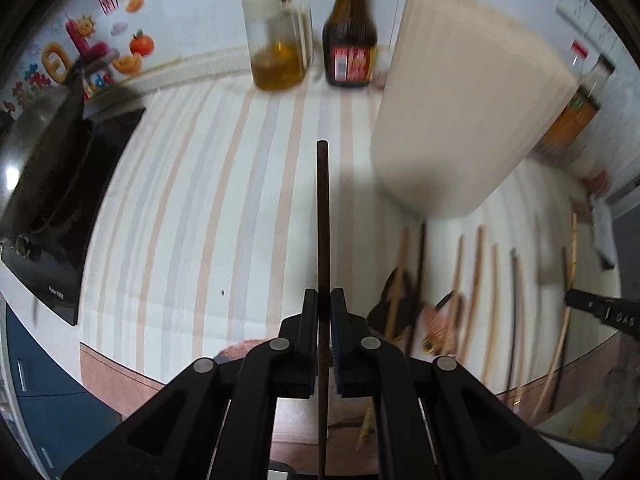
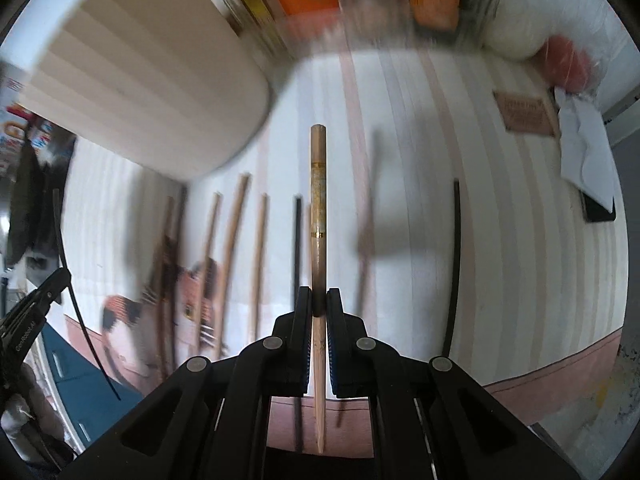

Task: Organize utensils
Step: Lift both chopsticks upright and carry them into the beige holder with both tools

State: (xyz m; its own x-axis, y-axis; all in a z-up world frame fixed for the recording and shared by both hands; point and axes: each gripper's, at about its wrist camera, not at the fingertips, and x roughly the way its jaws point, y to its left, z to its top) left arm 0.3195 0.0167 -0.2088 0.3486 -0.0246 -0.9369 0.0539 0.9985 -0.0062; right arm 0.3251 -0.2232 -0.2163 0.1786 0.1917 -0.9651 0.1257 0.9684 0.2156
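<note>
Left hand-held gripper (image 1: 324, 300) is clamped on a dark brown chopstick (image 1: 322, 216), stick running straight out between the pads, lifted clear of the striped surface (image 1: 192, 208). Right hand-held gripper (image 2: 319, 300) is clamped on a light bamboo chopstick (image 2: 318, 200) with gold bands, also held above the surface. Loose chopsticks (image 2: 256, 256) lie in a rough row on the cloth, some light wood, some black, a few over a patterned mat (image 2: 192, 300); one black chopstick (image 2: 455, 264) lies apart to the right in the right wrist view. Tall ribbed beige holder (image 1: 460, 112) stands just behind the row. Oil jar (image 1: 276, 40) and dark sauce bottle (image 1: 350, 36) stand at the back wall, stove with pan (image 1: 44, 168) at far left. Both views are motion-blurred
</note>
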